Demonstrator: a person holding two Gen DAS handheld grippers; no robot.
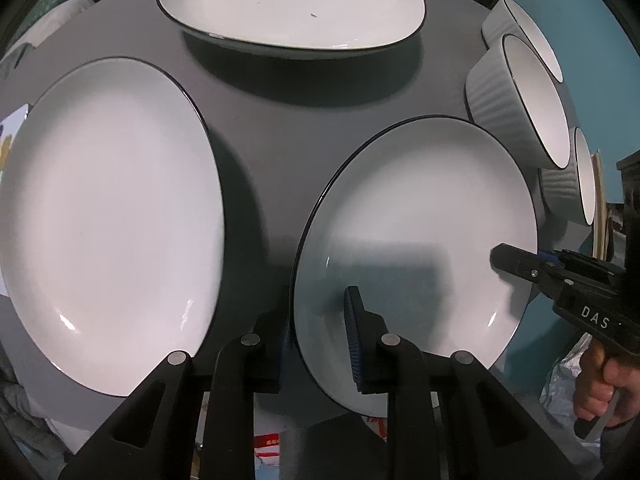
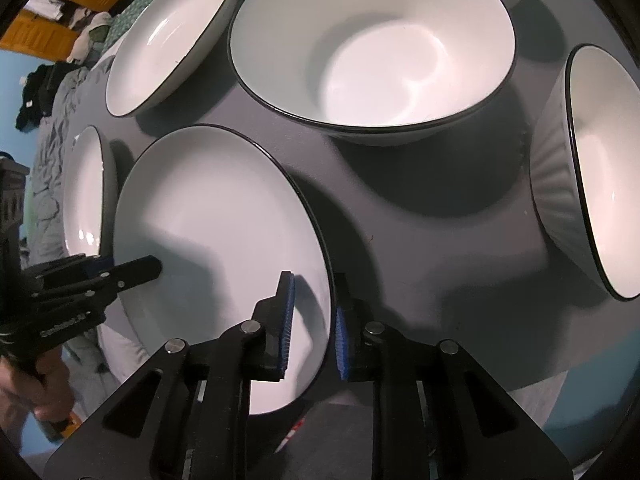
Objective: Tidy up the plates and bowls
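A white round plate with a dark rim (image 1: 416,216) lies on the dark grey table (image 1: 264,128), also in the right wrist view (image 2: 216,216). My left gripper (image 1: 320,332) straddles its left rim, one blue pad inside, one outside, jaws close around the rim. My right gripper (image 2: 312,328) straddles the opposite rim the same way and shows at the plate's right edge in the left wrist view (image 1: 516,264). The left gripper shows in the right wrist view (image 2: 140,270). A second plate (image 1: 108,220) lies to the left.
An oval white dish (image 1: 292,4) stands at the far side. Ribbed white bowls (image 1: 516,100) line the right edge. In the right wrist view a large bowl (image 2: 376,44) and another ribbed bowl (image 2: 588,176) stand beyond the plate.
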